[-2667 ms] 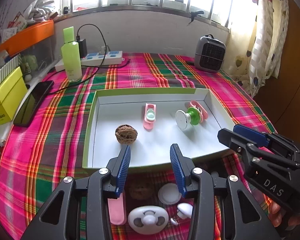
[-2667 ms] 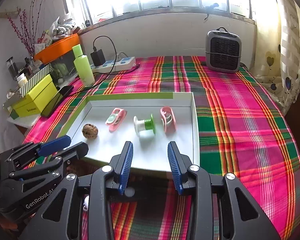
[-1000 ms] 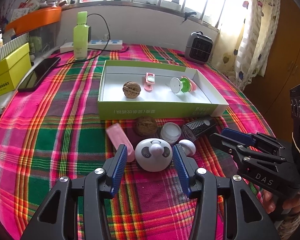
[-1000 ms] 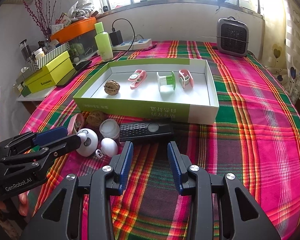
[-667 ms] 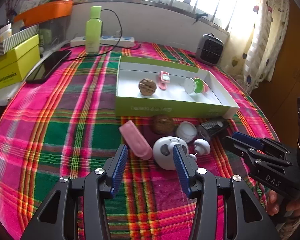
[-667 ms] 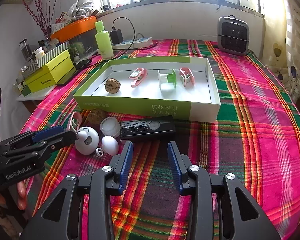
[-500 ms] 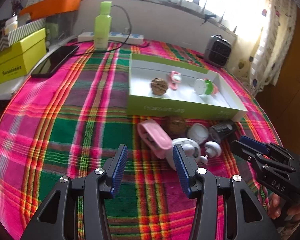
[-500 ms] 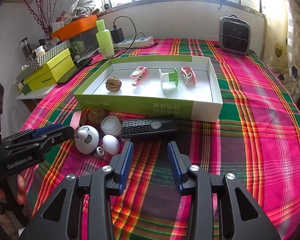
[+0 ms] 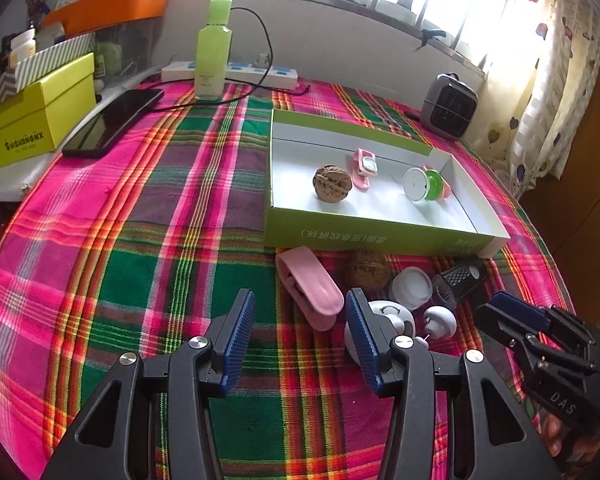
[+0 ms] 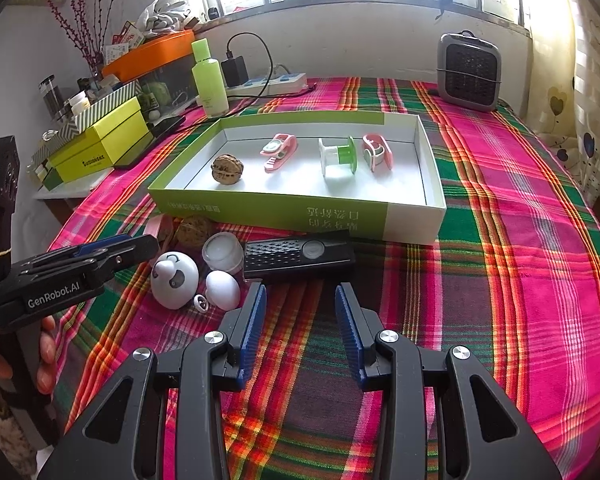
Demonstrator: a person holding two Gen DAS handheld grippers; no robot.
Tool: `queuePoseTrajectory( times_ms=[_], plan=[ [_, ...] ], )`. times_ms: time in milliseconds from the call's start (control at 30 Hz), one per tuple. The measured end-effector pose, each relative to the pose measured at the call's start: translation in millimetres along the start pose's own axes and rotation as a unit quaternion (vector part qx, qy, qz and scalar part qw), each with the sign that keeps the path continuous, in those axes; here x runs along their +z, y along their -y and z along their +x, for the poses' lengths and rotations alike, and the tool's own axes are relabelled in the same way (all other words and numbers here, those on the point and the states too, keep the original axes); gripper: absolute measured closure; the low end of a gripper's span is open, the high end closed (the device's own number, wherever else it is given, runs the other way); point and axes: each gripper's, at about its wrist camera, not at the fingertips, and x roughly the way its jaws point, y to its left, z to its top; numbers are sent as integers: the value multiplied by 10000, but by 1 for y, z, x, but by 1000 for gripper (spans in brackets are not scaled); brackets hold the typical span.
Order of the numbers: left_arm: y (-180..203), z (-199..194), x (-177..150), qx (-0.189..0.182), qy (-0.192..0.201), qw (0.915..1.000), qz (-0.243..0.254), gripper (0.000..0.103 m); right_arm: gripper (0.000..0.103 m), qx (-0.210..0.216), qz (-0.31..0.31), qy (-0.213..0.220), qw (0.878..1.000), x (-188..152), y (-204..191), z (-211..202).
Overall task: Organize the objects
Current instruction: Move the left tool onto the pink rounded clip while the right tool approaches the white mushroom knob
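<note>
A green and white box tray [image 10: 300,212] holds a walnut [image 10: 227,168], a pink clip [image 10: 280,150], a green and white spool [image 10: 338,156] and a second pink clip [image 10: 376,150]. In front of it on the plaid cloth lie a pink clip [image 9: 310,286], a walnut [image 9: 366,274], a white jar [image 9: 412,288], a white panda toy [image 10: 174,274], a white egg shape [image 10: 222,288] and a black remote-like bar [image 10: 300,256]. My left gripper [image 9: 300,332] is open just short of the pink clip. My right gripper [image 10: 300,316] is open, empty, just short of the black bar.
At the back stand a green bottle [image 9: 214,48], a power strip [image 9: 260,74] with a cable and a small grey heater [image 10: 470,72]. A yellow box [image 9: 32,116] and a dark phone [image 9: 112,122] lie at the left. A curtain [image 9: 540,80] hangs at the right.
My left gripper has shifted left and rolled a little: the panda toy, earlier between its fingers, now sits behind the right finger. The right gripper has kept still.
</note>
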Motion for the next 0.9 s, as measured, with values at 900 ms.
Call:
queuePoseTrajectory(
  times_ms=[900],
  plan=[
    [-18,15,11,482,15,9988,85,57,66,536,141,-185,9983,1,-33,12]
  ],
)
